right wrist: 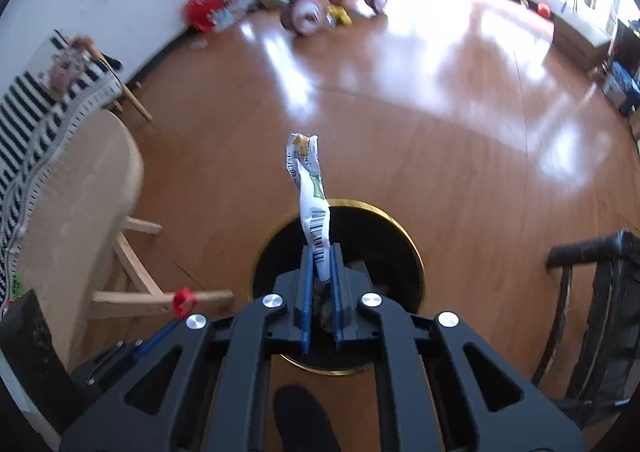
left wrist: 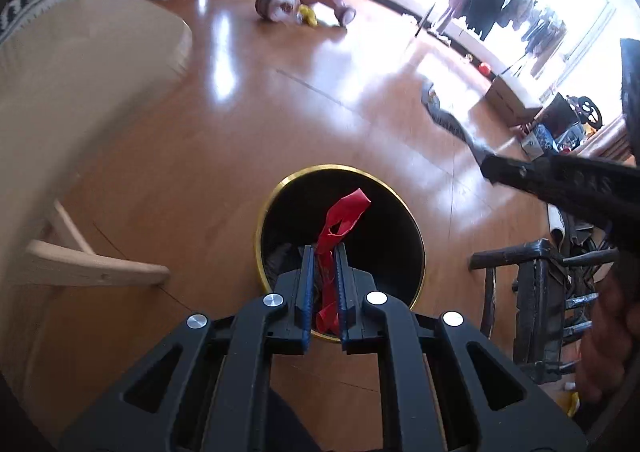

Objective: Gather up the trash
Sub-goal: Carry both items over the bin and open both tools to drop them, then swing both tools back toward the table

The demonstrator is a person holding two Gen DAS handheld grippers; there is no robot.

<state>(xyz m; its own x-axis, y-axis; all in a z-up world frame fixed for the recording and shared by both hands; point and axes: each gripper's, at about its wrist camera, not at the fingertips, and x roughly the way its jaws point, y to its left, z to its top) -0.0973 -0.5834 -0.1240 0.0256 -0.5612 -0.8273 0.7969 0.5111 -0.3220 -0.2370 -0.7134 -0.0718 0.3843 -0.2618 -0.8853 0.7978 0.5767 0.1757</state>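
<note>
1. Two pieces of trash are in hand over the bin (left wrist: 264, 212): my left gripper (left wrist: 325, 252) pinches a red scrap (left wrist: 340, 220), my right gripper (right wrist: 321, 256) pinches a white wrapper (right wrist: 314, 212).
2. Both pieces run lengthwise out past the jaws, straight ahead.
3. Left jaws sit squarely above the bin's mouth, so I judge that drop is ready first.
4. The wrapper's tip seems to overhang the far rim, so I'd pull the right back slightly.
</note>
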